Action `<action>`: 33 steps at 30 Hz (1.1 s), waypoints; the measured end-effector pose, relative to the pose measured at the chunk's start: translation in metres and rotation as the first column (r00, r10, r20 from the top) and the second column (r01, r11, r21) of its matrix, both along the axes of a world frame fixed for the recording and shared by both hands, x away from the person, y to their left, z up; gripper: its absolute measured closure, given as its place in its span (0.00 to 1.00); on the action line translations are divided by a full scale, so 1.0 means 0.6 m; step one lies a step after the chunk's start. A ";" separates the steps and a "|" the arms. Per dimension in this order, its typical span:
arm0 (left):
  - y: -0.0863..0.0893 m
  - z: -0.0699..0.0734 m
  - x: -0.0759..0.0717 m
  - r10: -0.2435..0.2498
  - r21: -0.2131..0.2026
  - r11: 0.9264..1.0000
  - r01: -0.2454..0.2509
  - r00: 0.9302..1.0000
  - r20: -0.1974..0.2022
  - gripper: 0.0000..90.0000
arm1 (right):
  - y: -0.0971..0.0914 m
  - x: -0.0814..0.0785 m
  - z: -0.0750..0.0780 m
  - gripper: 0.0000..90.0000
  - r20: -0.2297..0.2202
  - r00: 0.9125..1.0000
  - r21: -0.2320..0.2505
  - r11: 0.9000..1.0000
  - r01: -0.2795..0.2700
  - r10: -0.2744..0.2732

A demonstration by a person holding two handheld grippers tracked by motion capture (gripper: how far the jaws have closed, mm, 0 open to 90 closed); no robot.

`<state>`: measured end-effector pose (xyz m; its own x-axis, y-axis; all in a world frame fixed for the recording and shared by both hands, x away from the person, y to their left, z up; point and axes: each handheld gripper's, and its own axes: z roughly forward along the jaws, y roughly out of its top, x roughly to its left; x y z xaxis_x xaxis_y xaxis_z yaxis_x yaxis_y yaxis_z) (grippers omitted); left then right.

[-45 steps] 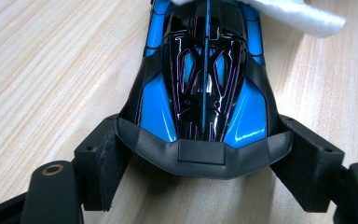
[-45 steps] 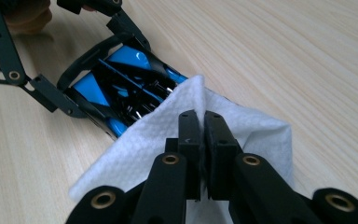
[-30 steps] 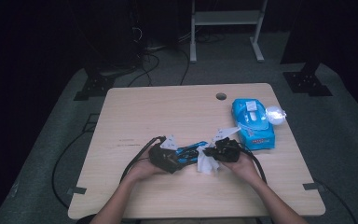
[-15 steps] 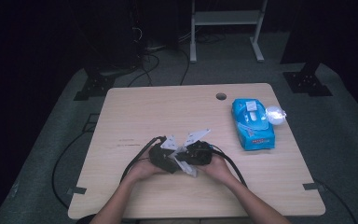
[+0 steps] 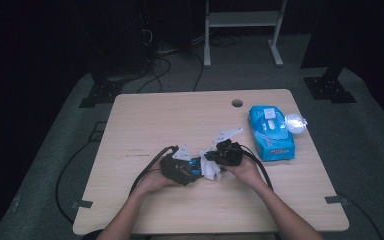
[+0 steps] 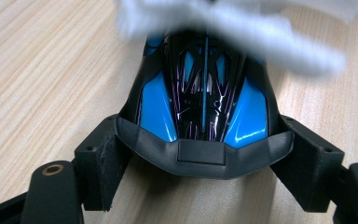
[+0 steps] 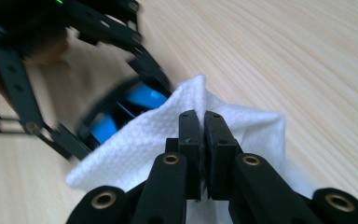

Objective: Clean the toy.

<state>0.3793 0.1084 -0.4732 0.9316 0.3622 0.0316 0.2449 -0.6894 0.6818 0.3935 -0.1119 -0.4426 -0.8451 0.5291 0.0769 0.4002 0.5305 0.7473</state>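
**Wipe on the toy, both jaws loaded**

Your left gripper (image 5: pixel 180 169) sits low at the near-centre of the worktop (image 5: pixel 160 120). Its jaws are clamped on the sides of a blue-and-black toy (image 6: pixel 204 100), one pad on each flank. In the left gripper view the toy's glossy shell runs away from the camera, its dark rear edge spanning the gap between the pads. The toy rests on the wood.

Your right gripper (image 5: pixel 226 153) is just beside the left one, to its right in the high view. Its jaws are pressed together and pinch a white wipe (image 7: pixel 154 140); the wipe bunches up to a peak at the tips and spreads out below them. In the right gripper view the wipe lies against the toy's blue end, with the left gripper's linkage behind it. In the left gripper view the wipe is a blurred white band across the far end of the toy.

A blue wipe pack (image 5: pixel 270 131) lies near the right edge, well apart from both grippers, with a clear plastic lump (image 5: pixel 295 121) touching its far right side.
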 end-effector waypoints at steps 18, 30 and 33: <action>0.002 0.000 0.002 -0.005 0.005 1.000 0.005 1.000 -0.008 0.27 | -0.054 0.036 -0.016 0.95 -0.032 0.992 0.006 0.992 0.124 -0.124; 0.004 0.000 0.001 -0.003 0.000 1.000 0.003 1.000 -0.007 0.27 | -0.099 -0.011 -0.031 0.95 -0.043 0.990 0.004 0.991 0.137 -0.137; 0.005 -0.001 0.002 -0.009 -0.002 1.000 0.009 1.000 -0.006 0.27 | -0.103 -0.023 -0.034 0.95 -0.033 0.989 0.026 0.989 0.146 -0.145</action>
<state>0.3804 0.1117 -0.4737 0.9351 0.3536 0.0254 0.2425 -0.6901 0.6819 0.3798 -0.1734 -0.4629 -0.7563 0.6434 0.1185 0.4950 0.4442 0.7468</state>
